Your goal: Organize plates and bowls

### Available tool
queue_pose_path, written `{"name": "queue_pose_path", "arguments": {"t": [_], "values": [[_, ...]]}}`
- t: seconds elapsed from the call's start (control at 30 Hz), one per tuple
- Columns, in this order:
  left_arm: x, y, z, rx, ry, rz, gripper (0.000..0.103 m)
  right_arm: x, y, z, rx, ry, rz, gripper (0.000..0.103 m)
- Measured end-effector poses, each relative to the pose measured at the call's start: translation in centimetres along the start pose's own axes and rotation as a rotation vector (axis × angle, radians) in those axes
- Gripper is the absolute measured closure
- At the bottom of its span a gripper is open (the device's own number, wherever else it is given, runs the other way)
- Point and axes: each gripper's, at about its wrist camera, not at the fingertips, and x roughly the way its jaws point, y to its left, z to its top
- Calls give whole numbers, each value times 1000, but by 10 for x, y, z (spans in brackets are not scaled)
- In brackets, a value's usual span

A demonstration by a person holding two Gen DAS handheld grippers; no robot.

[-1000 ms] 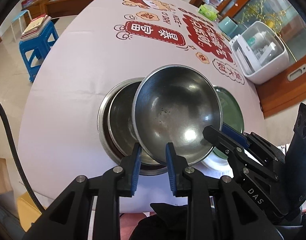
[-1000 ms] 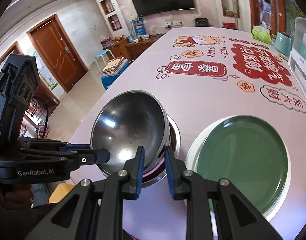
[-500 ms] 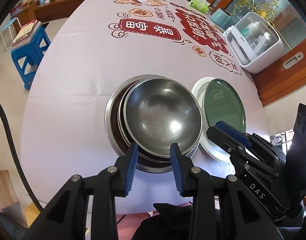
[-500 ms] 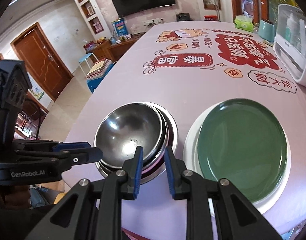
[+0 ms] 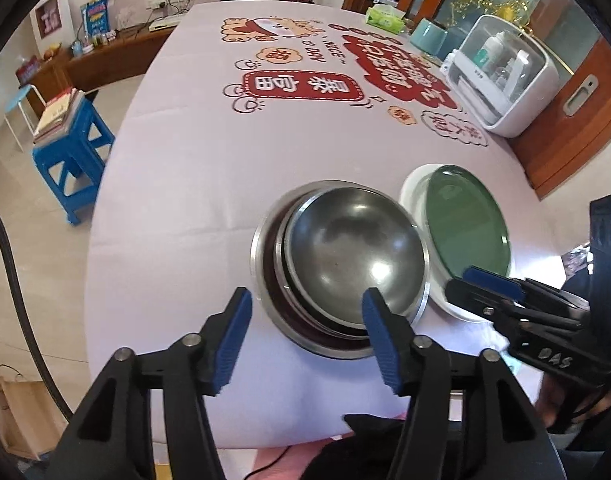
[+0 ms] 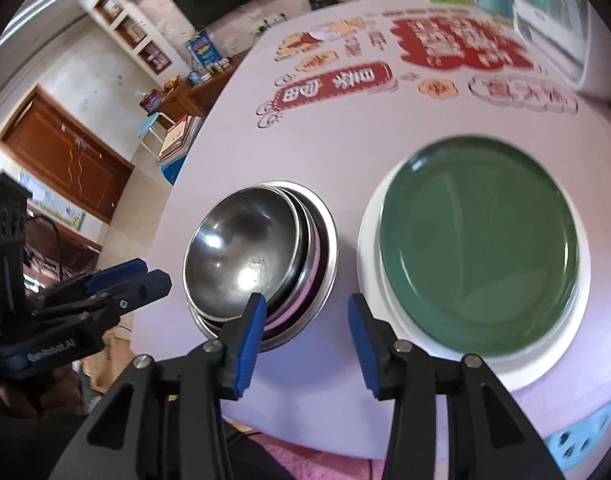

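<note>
On the table point(image 5: 177, 184), the green plate point(image 6: 477, 240) lay on the white plate point(image 6: 369, 248), and just beside it the steel bowls point(image 5: 345, 256) sat nested. Both the left gripper point(image 5: 307, 336) and right gripper point(image 6: 305, 336) had just been opening and held nothing; sorting looked nearly done.

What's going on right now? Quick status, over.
Left gripper and right gripper both open, jaws just widened, nothing held. Steel bowl nested in stack. Green plate on white plate beside. Nothing blocking.
</note>
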Motion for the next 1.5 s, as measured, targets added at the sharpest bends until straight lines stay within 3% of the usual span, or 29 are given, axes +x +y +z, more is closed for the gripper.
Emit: {"name": "queue_pose_path", "arguments": {"t": [0.1,0.37,0.53,1.2,1.5], "values": [[6,5,3,-7,13,28,34,3,-9,1,75,22,26,60],[29,22,9,-11,78,77,30,19,-27,2,266,97,98,60],[40,31,14,-18,99,62,26,31,-31,6,348,126,131,55],[81,37,28,-10,200,-23,26,53,-36,2,471,155,174,52],[89,31,29,7,205,-34,37,51,-39,-4,484,135,183,52]]}}
